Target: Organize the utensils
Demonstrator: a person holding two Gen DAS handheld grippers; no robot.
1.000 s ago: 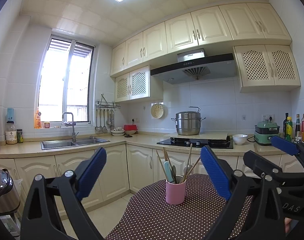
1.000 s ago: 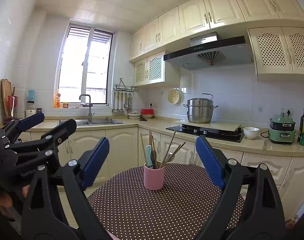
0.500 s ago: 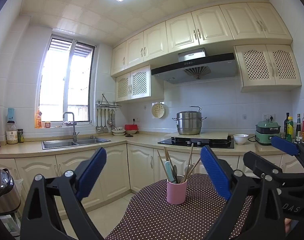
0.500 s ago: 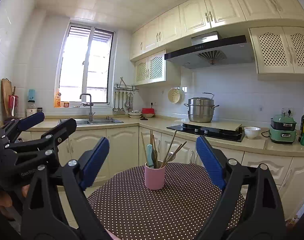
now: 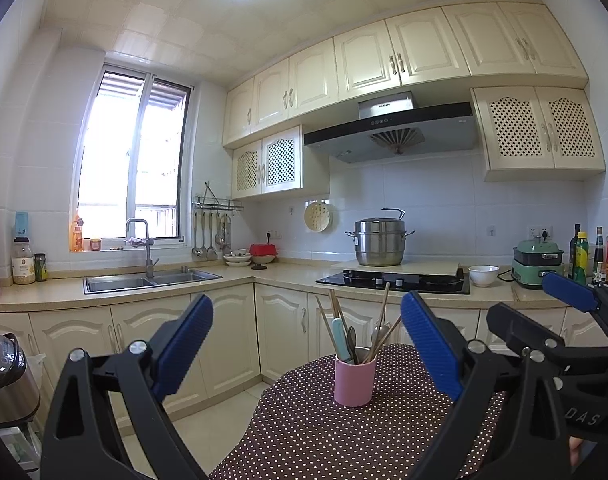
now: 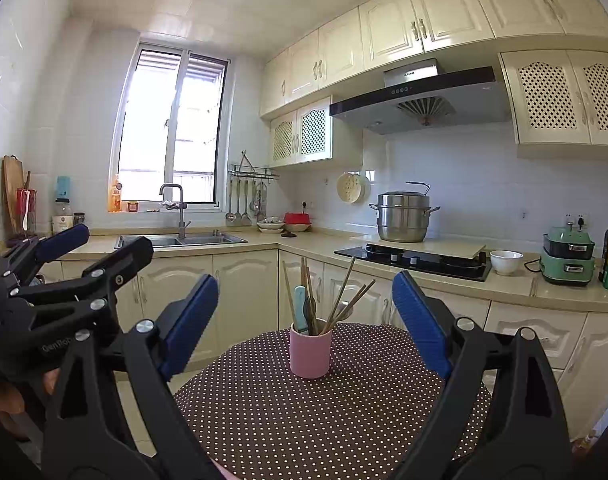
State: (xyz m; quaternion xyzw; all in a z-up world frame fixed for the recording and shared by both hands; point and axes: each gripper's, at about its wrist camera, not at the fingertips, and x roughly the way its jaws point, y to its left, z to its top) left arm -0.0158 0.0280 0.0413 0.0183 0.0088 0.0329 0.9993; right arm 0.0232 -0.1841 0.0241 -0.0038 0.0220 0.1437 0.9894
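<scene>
Pink cup (image 6: 310,353) of utensils (image 6: 324,300) beyond both wide-apart jaws (untouched)

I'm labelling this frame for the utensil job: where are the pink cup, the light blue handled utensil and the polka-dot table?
pink cup (image 6: 310,354), right wrist view, front wall.
light blue handled utensil (image 6: 300,307), right wrist view, handle above the rim.
polka-dot table (image 6: 304,420), right wrist view, bare cloth.

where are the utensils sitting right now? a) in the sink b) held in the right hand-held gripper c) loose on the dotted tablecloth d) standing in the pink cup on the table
d: the chopsticks, spoons and light-blue-handled utensil stand upright in the pink cylindrical cup on the brown white-dotted tablecloth, and both the left hand-held gripper and the right hand-held gripper are open and hold nothing.
</scene>
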